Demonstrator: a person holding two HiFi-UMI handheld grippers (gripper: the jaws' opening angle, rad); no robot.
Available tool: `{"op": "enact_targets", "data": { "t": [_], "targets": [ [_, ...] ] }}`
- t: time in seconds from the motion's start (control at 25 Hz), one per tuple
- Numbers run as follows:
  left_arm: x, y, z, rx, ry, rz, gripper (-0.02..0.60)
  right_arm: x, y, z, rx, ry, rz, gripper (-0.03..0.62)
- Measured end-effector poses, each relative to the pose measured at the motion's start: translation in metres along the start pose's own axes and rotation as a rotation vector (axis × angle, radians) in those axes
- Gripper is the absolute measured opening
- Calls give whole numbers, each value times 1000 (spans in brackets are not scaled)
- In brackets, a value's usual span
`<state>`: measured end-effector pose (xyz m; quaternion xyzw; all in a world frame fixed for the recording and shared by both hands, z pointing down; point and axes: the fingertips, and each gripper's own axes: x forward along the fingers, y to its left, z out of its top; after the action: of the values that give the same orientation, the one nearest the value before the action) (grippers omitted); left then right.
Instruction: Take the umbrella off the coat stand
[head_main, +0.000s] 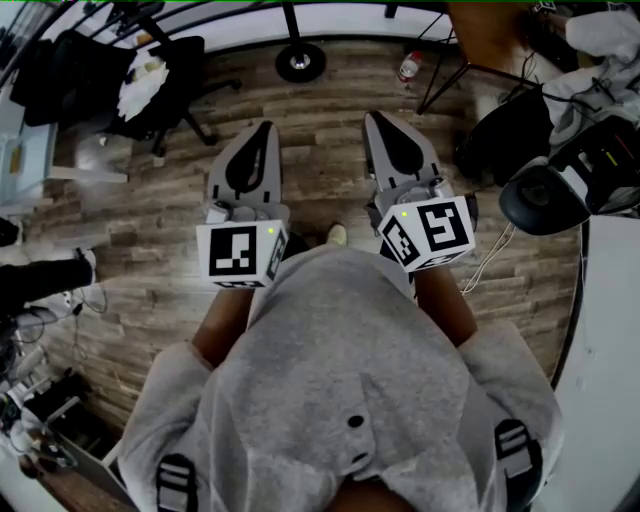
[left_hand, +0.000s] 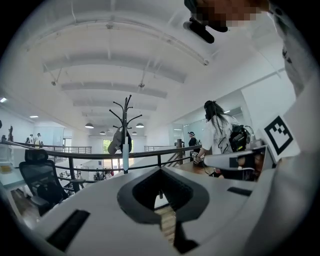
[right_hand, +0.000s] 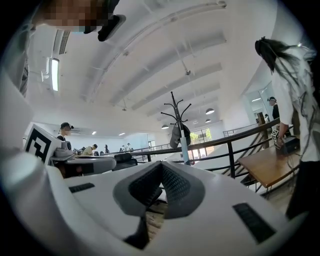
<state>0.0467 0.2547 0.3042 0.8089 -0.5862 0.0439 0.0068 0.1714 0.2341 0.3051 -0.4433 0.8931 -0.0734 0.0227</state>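
Observation:
A black coat stand rises beyond a railing, well ahead of both grippers. A slim pale blue umbrella hangs straight down its pole, next to a grey hanging item. The right gripper view shows the same stand and umbrella. In the head view the stand's round black base sits on the wood floor ahead. My left gripper and right gripper are held level side by side, both shut with nothing between the jaws, short of the stand.
A black office chair stands at far left, another dark chair at right. A water bottle lies near table legs. A black railing crosses ahead. A long-haired person stands by a wooden table on the right.

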Motion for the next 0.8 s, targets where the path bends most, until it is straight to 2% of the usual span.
{"op": "enact_targets", "data": {
  "t": [0.8],
  "targets": [
    [-30,-40,18,52,-26,9,11,-42,-2,16,2,-54,-6,9]
  ]
}}
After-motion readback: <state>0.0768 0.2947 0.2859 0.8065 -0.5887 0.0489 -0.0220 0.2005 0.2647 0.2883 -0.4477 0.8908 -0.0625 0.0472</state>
